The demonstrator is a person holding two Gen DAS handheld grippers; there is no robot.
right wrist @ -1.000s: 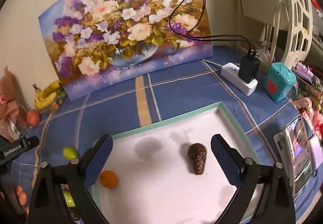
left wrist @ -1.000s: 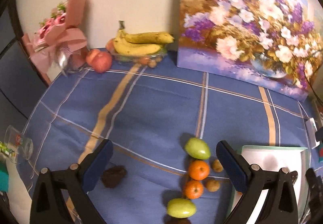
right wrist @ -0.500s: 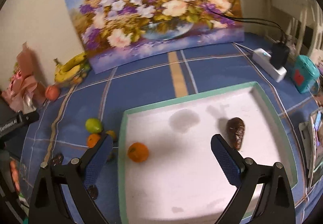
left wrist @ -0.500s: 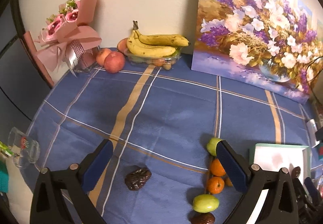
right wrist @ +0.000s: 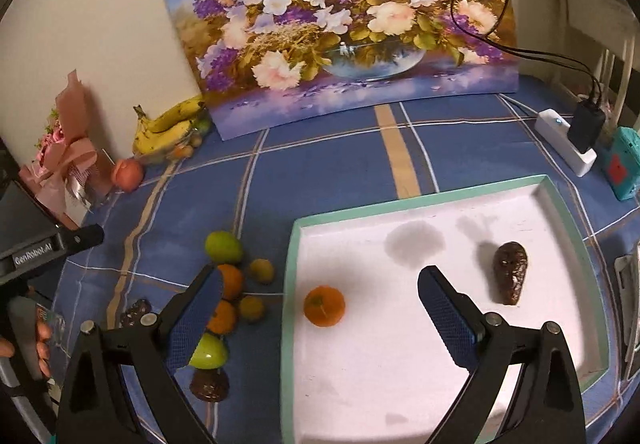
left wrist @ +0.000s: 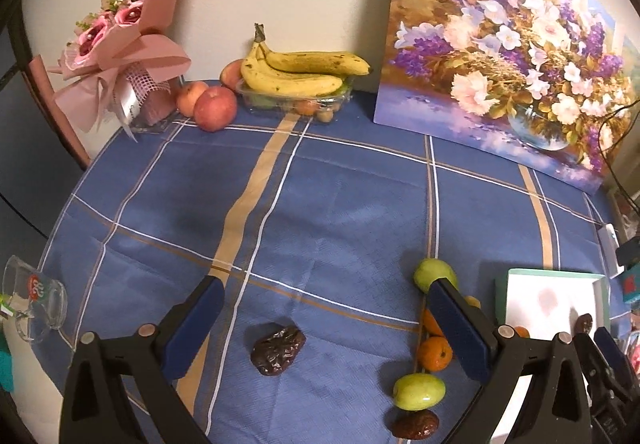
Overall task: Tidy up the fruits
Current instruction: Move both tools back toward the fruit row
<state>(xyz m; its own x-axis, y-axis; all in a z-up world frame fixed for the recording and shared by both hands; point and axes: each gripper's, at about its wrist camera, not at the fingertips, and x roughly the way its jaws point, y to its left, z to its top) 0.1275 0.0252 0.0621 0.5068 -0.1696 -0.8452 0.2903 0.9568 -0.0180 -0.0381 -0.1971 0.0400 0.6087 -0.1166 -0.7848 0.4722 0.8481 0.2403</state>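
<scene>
Between left tool (left wrist: 326,328) fingers: dark date (left wrist: 277,350).

"GenRobot.AI" in white letters on the black body of the left gripper (right wrist: 32,250), seen at the left edge of the right wrist view. Red printed mark on the glass mug (left wrist: 34,302) at the tablecloth's left edge, not legible.
</scene>
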